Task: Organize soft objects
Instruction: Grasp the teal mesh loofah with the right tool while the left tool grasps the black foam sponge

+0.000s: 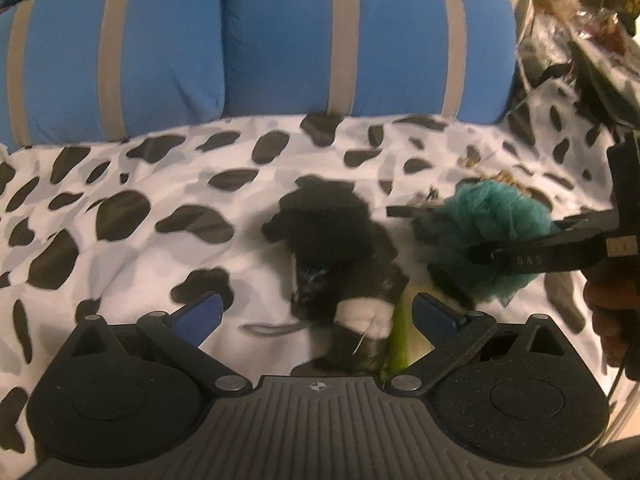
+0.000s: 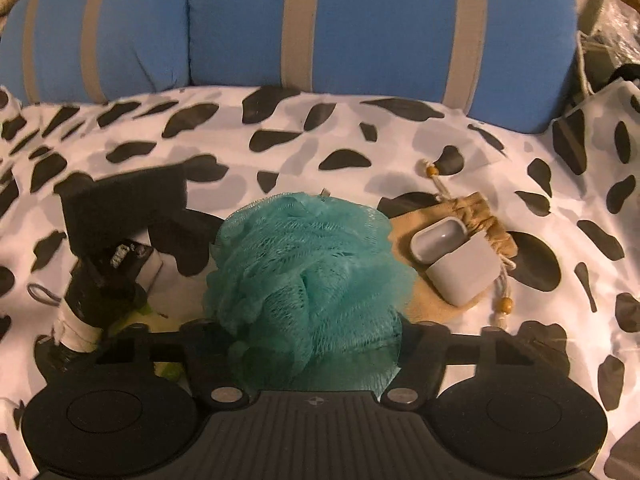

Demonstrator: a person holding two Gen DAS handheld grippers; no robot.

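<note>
A teal mesh bath pouf (image 2: 308, 276) is clamped between the fingers of my right gripper (image 2: 312, 332) above the spotted bed cover; it also shows in the left wrist view (image 1: 492, 232), held by the right gripper (image 1: 460, 236) at the right. My left gripper (image 1: 316, 312) is open, its blue pads on either side of a black and white soft bundle (image 1: 340, 264) lying on the cover. That bundle shows in the right wrist view (image 2: 104, 276) at the left, with the left gripper (image 2: 120, 204) over it.
A white cover with black spots (image 2: 360, 140) spreads over the bed. Blue pillows with grey stripes (image 1: 280, 40) stand at the back. A tan drawstring pouch (image 2: 460, 216) with a grey earbud case (image 2: 456, 256) on it lies at the right. Clutter (image 1: 580, 20) is at far right.
</note>
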